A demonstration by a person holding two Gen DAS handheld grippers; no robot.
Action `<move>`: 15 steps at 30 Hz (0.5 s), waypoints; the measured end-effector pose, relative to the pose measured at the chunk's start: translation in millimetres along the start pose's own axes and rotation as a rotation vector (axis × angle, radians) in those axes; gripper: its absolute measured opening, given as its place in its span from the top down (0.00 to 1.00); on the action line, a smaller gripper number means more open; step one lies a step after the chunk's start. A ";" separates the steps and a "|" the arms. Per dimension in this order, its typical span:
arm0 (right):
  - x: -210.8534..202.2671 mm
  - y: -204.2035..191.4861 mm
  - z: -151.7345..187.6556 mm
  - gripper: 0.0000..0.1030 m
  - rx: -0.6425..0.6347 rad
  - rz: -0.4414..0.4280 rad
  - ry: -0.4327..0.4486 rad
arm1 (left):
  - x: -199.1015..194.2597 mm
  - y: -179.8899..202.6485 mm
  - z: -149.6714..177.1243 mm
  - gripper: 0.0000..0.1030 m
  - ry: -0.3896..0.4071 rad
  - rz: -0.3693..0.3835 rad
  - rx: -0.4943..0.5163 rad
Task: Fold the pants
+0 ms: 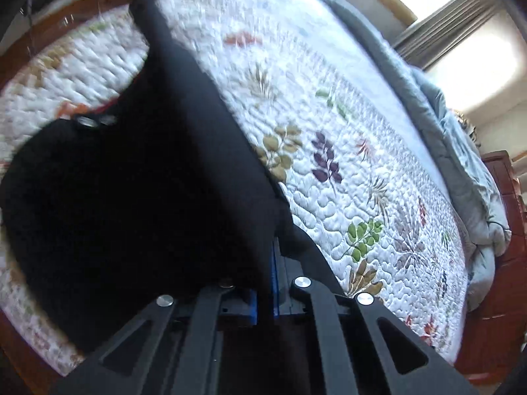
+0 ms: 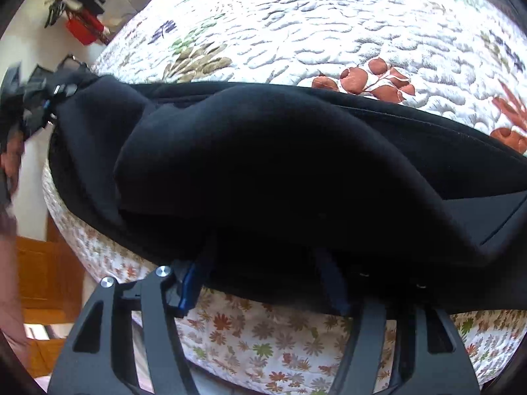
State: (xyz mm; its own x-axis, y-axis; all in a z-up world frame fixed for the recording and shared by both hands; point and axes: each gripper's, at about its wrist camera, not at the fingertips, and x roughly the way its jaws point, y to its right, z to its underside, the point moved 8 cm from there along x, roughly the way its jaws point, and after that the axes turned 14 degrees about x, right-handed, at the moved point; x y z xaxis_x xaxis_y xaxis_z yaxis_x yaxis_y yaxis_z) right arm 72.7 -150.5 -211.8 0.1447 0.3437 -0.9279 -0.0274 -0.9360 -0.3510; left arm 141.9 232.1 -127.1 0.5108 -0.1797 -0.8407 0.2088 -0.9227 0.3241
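The black pants [image 1: 131, 181] lie across a white quilted bedspread with a leaf print. In the left wrist view my left gripper [image 1: 265, 283] is shut on an edge of the pants, which stretch away as a long dark band toward the far corner of the bed. In the right wrist view the pants [image 2: 280, 164] drape over my right gripper [image 2: 263, 279]; its fingers stand apart with cloth lying over and between them. The left gripper [image 2: 49, 98] also shows at the far left of that view, holding the pants' other end.
The bedspread [image 1: 346, 131] covers the bed. A grey-blue duvet [image 1: 461, 151] is bunched along the far side by a wooden headboard [image 1: 507, 230]. A bright window [image 1: 467, 49] is beyond. A wooden cabinet [image 2: 42, 279] and a red item [image 2: 82, 29] stand off the bed.
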 end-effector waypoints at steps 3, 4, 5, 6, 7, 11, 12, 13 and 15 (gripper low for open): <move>-2.8 4.1 -4.3 0.40 0.046 -0.054 -0.021 | -38.9 1.4 25.0 0.95 0.134 -0.036 -0.009; -2.9 4.8 -5.1 0.40 0.052 -0.065 -0.028 | -54.2 -2.5 36.7 0.95 0.180 -0.058 -0.015; -3.1 5.0 -5.8 0.40 0.056 -0.074 -0.033 | -65.6 -7.7 47.9 0.94 0.211 -0.079 -0.021; -3.2 4.9 -6.2 0.40 0.056 -0.079 -0.037 | -75.7 -16.5 65.0 0.94 0.237 -0.114 -0.026; -3.3 4.7 -6.4 0.40 0.052 -0.079 -0.039 | -80.2 -24.6 77.7 0.94 0.244 -0.143 -0.035; -1.5 0.3 -7.7 0.34 0.039 -0.074 -0.042 | -43.5 -62.0 120.9 0.89 0.147 -0.225 -0.055; -0.6 -0.7 -8.6 0.33 0.038 -0.069 -0.042 | -27.8 -68.6 126.9 0.89 0.112 -0.221 -0.062; -0.6 -0.5 -8.9 0.33 0.037 -0.064 -0.040 | -20.0 -70.6 127.6 0.89 0.111 -0.223 -0.060; -0.5 -2.5 -9.5 0.31 0.035 -0.058 -0.033 | -16.8 -63.3 120.6 0.87 0.127 -0.263 0.003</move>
State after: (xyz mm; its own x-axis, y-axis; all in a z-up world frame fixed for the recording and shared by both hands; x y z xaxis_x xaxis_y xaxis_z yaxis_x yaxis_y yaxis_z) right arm 82.0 -149.1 -209.3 0.1145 0.4005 -0.9091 -0.0541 -0.9113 -0.4083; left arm 19.6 252.5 -185.8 0.5400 0.1101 -0.8344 0.3458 -0.9329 0.1007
